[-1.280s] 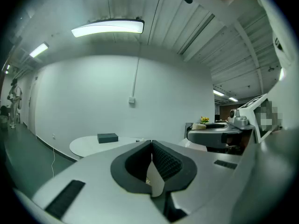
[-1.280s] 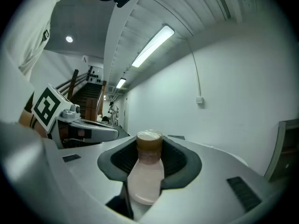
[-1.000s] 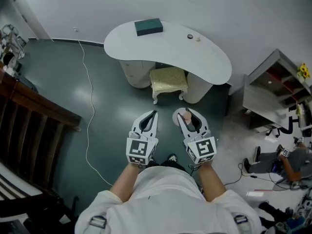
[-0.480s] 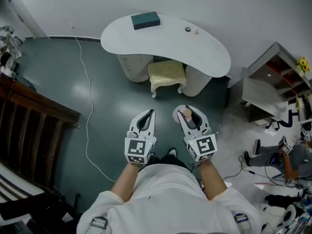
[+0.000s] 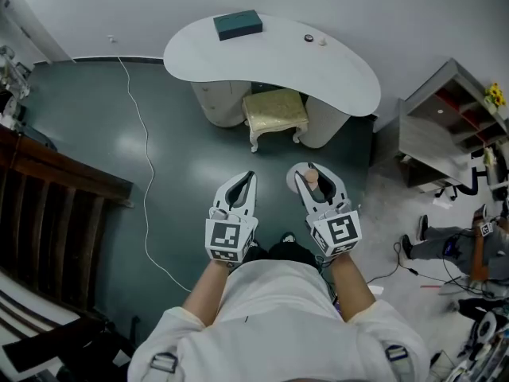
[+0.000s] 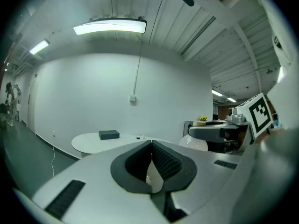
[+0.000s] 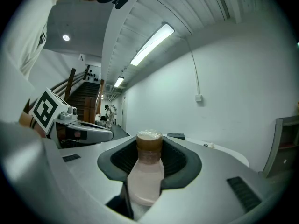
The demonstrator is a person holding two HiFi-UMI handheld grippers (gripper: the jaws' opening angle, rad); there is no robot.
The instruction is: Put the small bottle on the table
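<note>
The small pale pink plastic bottle with a brownish cap (image 7: 145,171) is not on the table. It stands upright between the jaws of the right gripper (image 5: 315,170), which pinch it from both sides, low before the person's body. The jaws of the left gripper (image 5: 246,180) are pressed together with nothing between them.

In the head view the dark green smooth floor (image 5: 171,146) lies open between the grippers and the white kidney-shaped table (image 5: 274,62). A gold padded stool (image 5: 274,111) stands half under the near edge of the table. A thin white cable (image 5: 145,165) runs over the floor on the left, and further left there is a dark wooden railing (image 5: 60,185). On the right a grey open shelf unit (image 5: 441,138) stands near the end of the table. The table top is mostly bare: a dark green flat box (image 5: 238,24) lies at its far edge, and two small things (image 5: 315,40), too small to tell, lie well apart from the box.

The right gripper view alone shows how the bottle sits, its cap above the pads, and a wooden staircase (image 7: 86,94) at the left. The left gripper view alone shows the closed pads (image 6: 163,160) from near. Only the head view shows the floor.
</note>
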